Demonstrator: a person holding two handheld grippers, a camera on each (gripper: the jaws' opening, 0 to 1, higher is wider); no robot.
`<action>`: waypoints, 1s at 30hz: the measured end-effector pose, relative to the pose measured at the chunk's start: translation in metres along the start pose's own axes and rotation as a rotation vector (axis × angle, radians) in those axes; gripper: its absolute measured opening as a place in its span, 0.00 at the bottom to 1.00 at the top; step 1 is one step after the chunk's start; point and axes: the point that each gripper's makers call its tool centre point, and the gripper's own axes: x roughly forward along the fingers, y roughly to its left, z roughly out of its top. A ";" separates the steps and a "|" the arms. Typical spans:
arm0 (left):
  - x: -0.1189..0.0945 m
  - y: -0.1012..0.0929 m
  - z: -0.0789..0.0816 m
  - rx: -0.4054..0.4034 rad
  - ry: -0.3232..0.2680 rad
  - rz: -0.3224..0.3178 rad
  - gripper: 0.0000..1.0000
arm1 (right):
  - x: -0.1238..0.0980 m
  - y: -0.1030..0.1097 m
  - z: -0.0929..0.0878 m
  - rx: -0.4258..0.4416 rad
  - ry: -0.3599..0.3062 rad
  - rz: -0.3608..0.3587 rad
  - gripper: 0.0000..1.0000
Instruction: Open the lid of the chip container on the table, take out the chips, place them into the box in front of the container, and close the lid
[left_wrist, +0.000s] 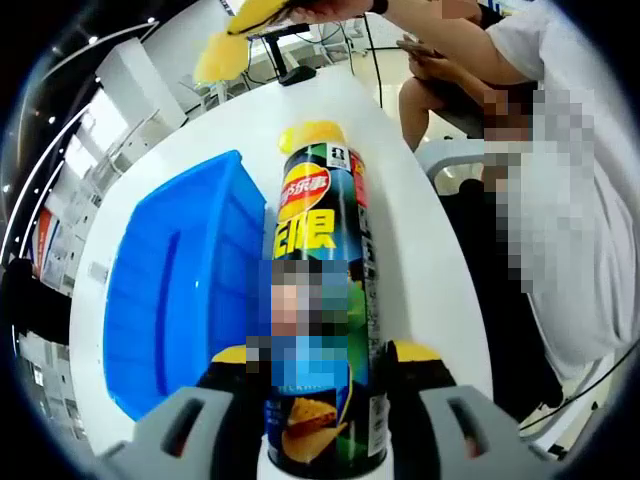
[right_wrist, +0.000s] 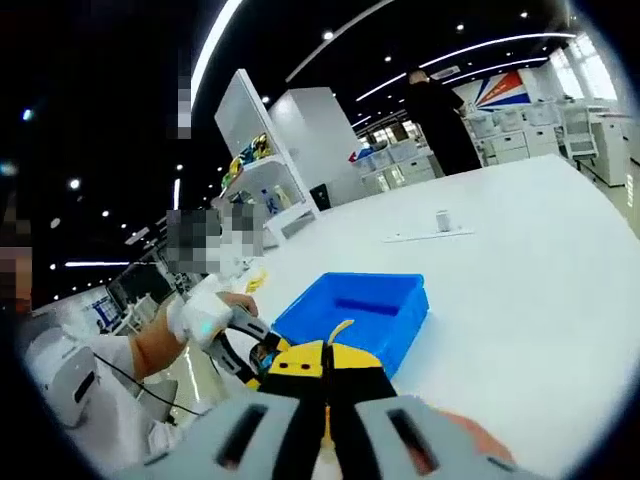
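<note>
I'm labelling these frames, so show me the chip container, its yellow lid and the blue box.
chip container (left_wrist: 322, 300): left gripper view, on the printed side wall of the can.
yellow lid (left_wrist: 312, 135): left gripper view, on the cap at the can's far end.
blue box (right_wrist: 352, 314): right gripper view, on its inner floor.

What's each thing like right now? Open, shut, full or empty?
chip can: held between the left tool's jaws, yellow at its far end; can't tell if that's the lid.
blue box: open on top, empty.
left tool: shut on the chip can.
right tool: shut.
</note>
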 end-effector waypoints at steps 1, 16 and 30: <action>0.000 0.000 0.000 0.000 0.000 0.000 0.49 | 0.009 0.001 0.001 0.001 0.008 0.006 0.01; 0.000 -0.001 0.002 -0.002 -0.002 -0.001 0.49 | 0.139 -0.021 -0.023 0.108 0.173 0.017 0.01; 0.001 0.003 0.000 -0.017 -0.013 -0.012 0.49 | 0.174 -0.028 -0.046 0.025 0.293 -0.066 0.01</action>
